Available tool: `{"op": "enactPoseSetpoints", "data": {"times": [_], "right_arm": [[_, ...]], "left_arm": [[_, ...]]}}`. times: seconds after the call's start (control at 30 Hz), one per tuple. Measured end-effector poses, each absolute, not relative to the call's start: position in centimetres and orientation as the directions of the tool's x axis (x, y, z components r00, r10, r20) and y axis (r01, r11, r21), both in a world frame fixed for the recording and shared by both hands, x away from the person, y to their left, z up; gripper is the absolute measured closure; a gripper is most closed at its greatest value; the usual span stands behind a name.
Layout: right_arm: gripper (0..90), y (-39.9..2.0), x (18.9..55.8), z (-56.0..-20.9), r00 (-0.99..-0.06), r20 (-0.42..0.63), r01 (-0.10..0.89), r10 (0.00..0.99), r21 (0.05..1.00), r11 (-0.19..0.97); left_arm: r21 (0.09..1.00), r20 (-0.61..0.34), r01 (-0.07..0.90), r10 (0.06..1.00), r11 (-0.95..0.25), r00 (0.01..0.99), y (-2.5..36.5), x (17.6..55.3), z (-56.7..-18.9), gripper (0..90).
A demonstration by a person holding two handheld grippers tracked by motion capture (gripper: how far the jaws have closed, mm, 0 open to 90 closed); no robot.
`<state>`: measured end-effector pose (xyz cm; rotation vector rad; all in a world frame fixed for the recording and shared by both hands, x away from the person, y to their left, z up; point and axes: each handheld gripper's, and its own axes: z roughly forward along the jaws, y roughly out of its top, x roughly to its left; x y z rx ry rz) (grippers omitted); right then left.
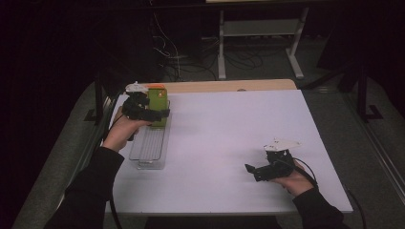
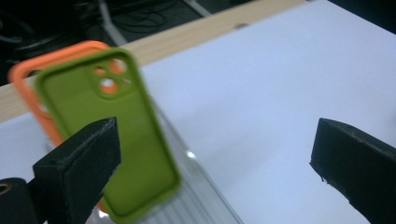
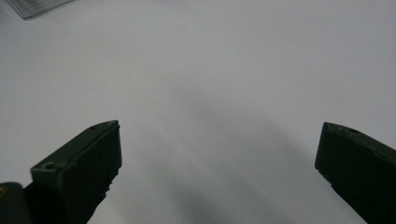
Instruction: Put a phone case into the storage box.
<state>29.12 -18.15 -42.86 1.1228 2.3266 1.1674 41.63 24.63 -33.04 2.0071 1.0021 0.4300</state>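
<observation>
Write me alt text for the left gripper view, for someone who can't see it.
A green phone case stands in a clear slotted rack, an orange case right behind it. The open left claw frames them over a white table.

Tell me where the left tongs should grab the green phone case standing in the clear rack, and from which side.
Grip the green phone case by its upper long edges, coming down from above. It stands nearly upright in the clear rack, leaning on the orange case behind it, so its top is free while its foot sits in the slots. The left tongs are open beside it.
</observation>
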Motion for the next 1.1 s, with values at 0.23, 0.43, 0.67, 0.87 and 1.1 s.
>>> {"op": "enactPoseSetpoints", "data": {"times": [0.23,0.43,0.67,0.87,1.1], "right_arm": [[0.0,-18.1,29.0,-42.7,-0.654,0.072,0.508,0.753,0.78,0.366],[0.0,-18.1,28.9,-42.3,-0.671,0.072,0.491,0.738,0.789,0.37],[0.0,-18.0,28.7,-42.0,-0.688,0.072,0.475,0.722,0.797,0.373],[0.0,-17.8,28.6,-41.9,-0.704,0.071,0.46,0.706,0.803,0.378],[0.0,-17.8,28.5,-41.7,-0.711,0.064,0.45,0.7,0.806,0.384]], "left_arm": [[0.816,-0.069,0.442,0.695,-0.373,0.715,24.2,38.1,-33.3,0.9],[0.813,-0.046,0.403,0.643,-0.421,0.765,24.3,35.1,-34.6,0.9],[0.811,-0.046,0.385,0.609,-0.441,0.792,24.5,32.8,-36.7,0.9],[0.796,-0.045,0.402,0.618,-0.452,0.785,24.8,31.7,-38.5,0.9],[0.798,-0.048,0.403,0.619,-0.448,0.784,25.0,31.3,-38.9,1.0]]}}
